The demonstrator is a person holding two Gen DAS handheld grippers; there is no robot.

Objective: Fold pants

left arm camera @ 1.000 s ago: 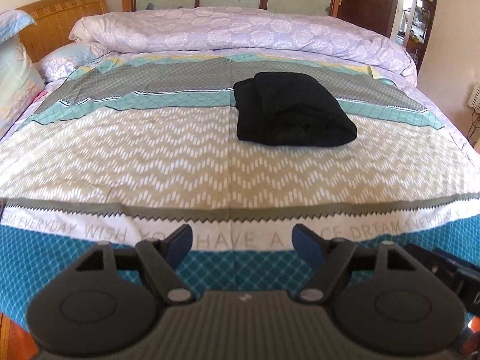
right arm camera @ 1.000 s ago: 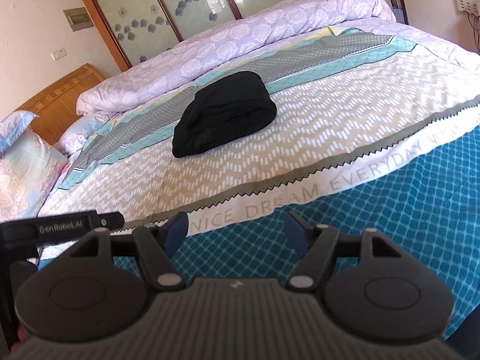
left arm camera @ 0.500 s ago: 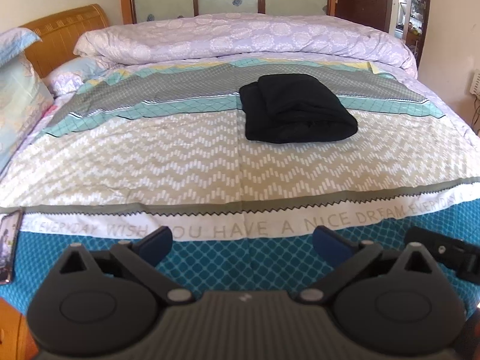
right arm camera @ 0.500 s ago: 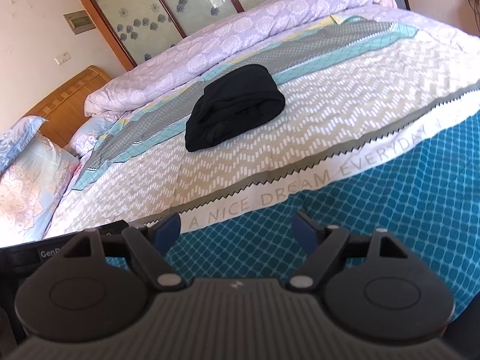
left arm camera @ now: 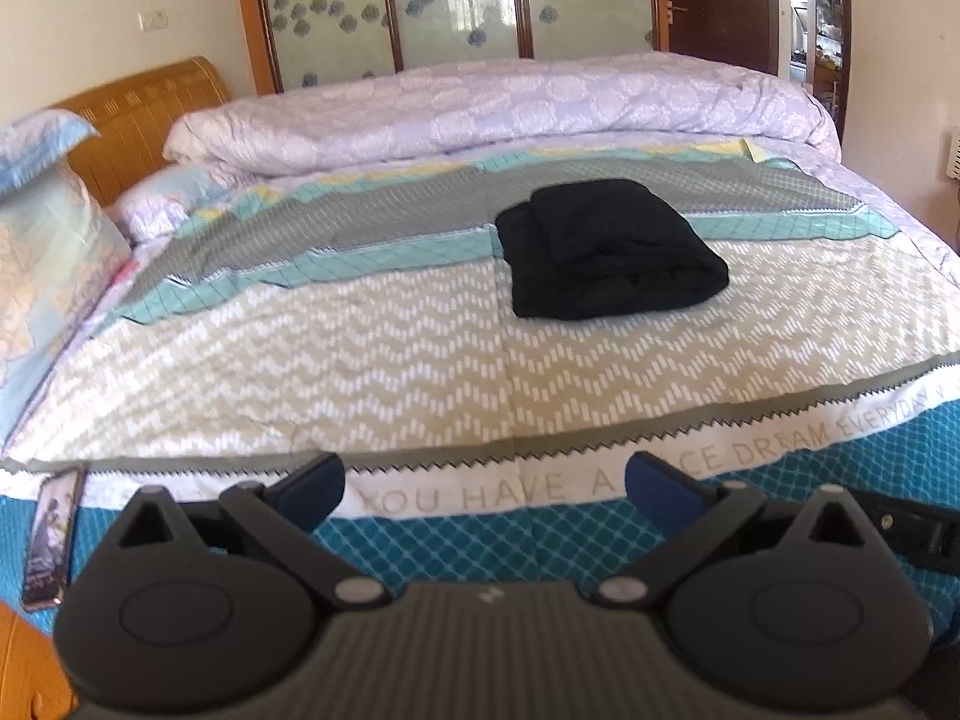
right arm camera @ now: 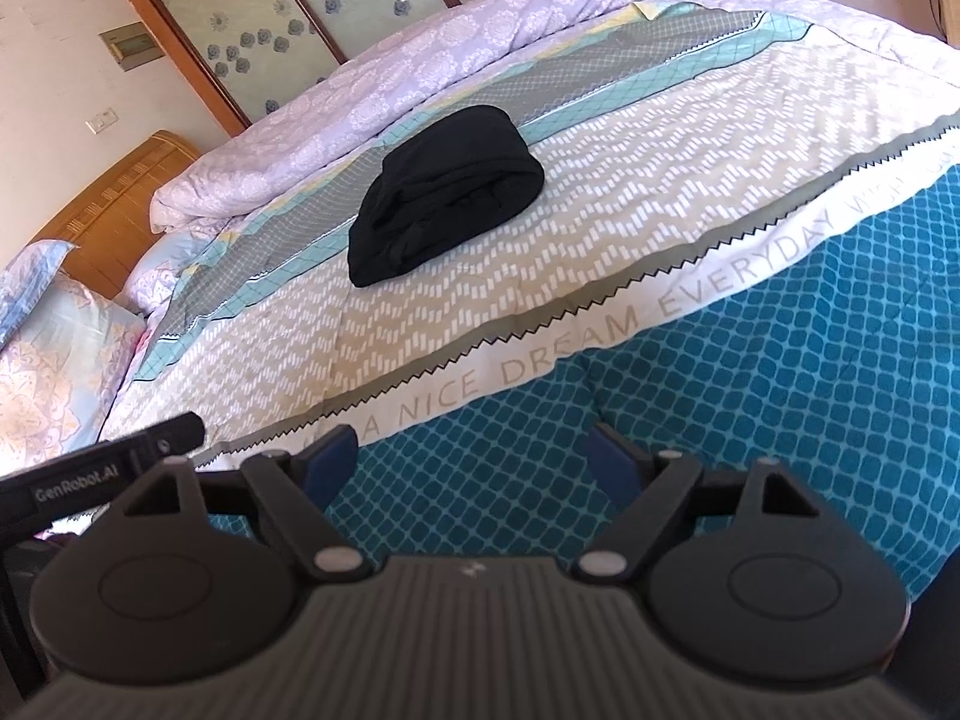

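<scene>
The black pants (left arm camera: pixel 606 252) lie folded in a thick bundle in the middle of the bed, also seen in the right wrist view (right arm camera: pixel 444 192). My left gripper (left arm camera: pixel 486 489) is open and empty, low over the blue front edge of the bedspread (left arm camera: pixel 420 360), well short of the pants. My right gripper (right arm camera: pixel 474 462) is open and empty too, over the blue part of the bedspread (right arm camera: pixel 780 360), far from the pants. Part of the left gripper's body (right arm camera: pixel 102 474) shows at the left of the right wrist view.
A rolled lilac duvet (left arm camera: pixel 480 102) lies across the far side of the bed. Pillows (left arm camera: pixel 48 228) and a wooden headboard (left arm camera: pixel 144 114) are at the left. A phone (left arm camera: pixel 51 534) lies on the bed's front left edge. Wardrobe doors (left arm camera: pixel 456 0) stand behind.
Both grippers have drawn back from the pants and opened wider over the last second. The pants have not moved.
</scene>
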